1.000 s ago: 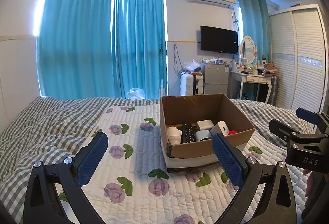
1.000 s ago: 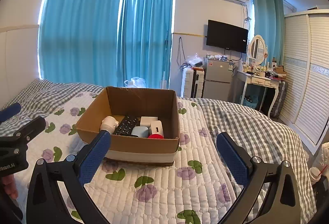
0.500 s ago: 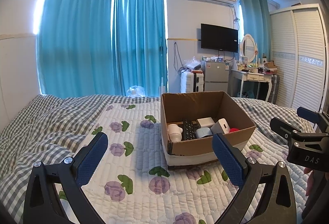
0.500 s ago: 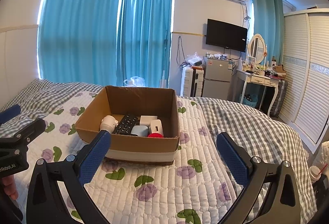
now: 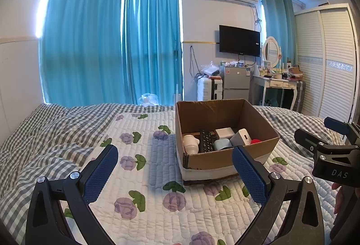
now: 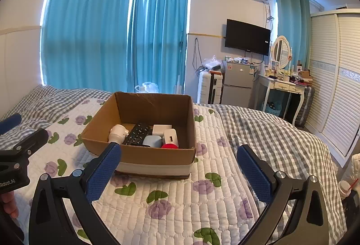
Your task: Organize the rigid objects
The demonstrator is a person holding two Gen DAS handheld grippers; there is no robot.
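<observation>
Hovering above a quilted bedspread (image 5: 157, 211), the left claw (image 5: 175, 174) is seen with its blue-padded fingers (image 5: 101, 174) spread wide apart and nothing held between them. The right claw (image 6: 180, 174) is likewise held open and empty over the same bedspread, its fingers (image 6: 254, 174) well apart.

A cardboard box (image 5: 216, 159) is set on the bed just ahead of both claws, its top open and its lower wall wrapped in a pale band of tape. In the right wrist view the box (image 6: 155, 156) is framed between the two fingers; in the left wrist view it is placed toward the right finger.

Several small rigid objects are gathered along the near side of the box floor. A white rounded bottle (image 6: 118, 132) is laid at the left, touching a black remote control (image 6: 137, 133) beside it. A pale blue case (image 6: 152, 141) is tucked near the remote's end, with a white charger block (image 6: 170, 137) showing a USB port just to its right and a white square adapter (image 6: 161, 129) behind. A red rounded object (image 6: 169, 146) is partly hidden by the box's front wall.

The right claw's body (image 5: 330, 155) is visible at the edge of the left view. Teal curtains (image 6: 112, 31), a wall-mounted television (image 6: 247, 37) and a white wardrobe (image 6: 337, 76) are seen beyond the bed.
</observation>
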